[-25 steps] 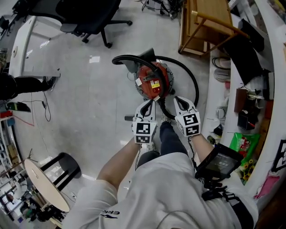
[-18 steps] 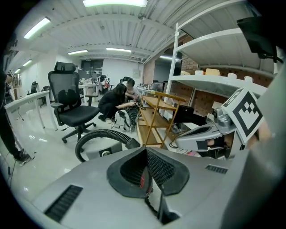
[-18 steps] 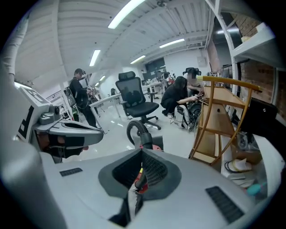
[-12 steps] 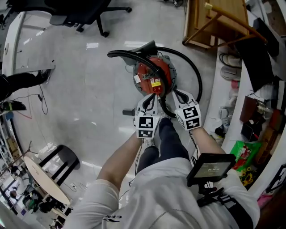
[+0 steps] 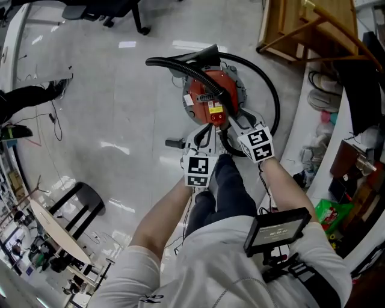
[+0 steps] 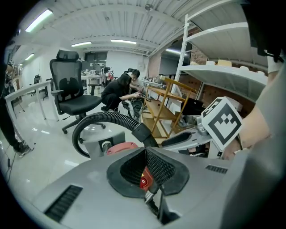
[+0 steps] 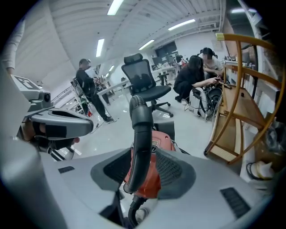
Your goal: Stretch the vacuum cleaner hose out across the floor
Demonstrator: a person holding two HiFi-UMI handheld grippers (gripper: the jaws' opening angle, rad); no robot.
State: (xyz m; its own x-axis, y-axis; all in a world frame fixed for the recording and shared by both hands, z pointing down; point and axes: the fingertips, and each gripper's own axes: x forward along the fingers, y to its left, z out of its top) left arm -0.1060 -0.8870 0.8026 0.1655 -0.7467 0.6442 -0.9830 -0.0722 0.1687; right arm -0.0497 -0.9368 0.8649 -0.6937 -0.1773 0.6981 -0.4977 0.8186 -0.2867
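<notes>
The red vacuum cleaner (image 5: 207, 99) stands on the floor just ahead of my feet. Its black hose (image 5: 180, 63) arcs over the body and loops round the right side. My right gripper (image 5: 231, 118) hangs over the red body. In the right gripper view its jaws (image 7: 142, 167) have just been opening, and the hose's stiff black end (image 7: 139, 134) runs between the pads without being pressed. My left gripper (image 5: 203, 132) is beside it, a little nearer me. It is shut with nothing between the pads (image 6: 145, 167), and the hose (image 6: 107, 118) curves beyond it.
A wooden rack (image 5: 301, 30) stands at the back right, beside cluttered shelves (image 5: 355, 156) along the right wall. An office chair (image 5: 102, 9) is at the back left, a black stool (image 5: 78, 204) at the near left. Cables (image 5: 57, 129) trail on the floor. People (image 6: 118, 91) crouch in the distance.
Both grippers have come down and forward towards the vacuum cleaner. The right one now reaches over the red body and straddles the hose. The left one stays shut.
</notes>
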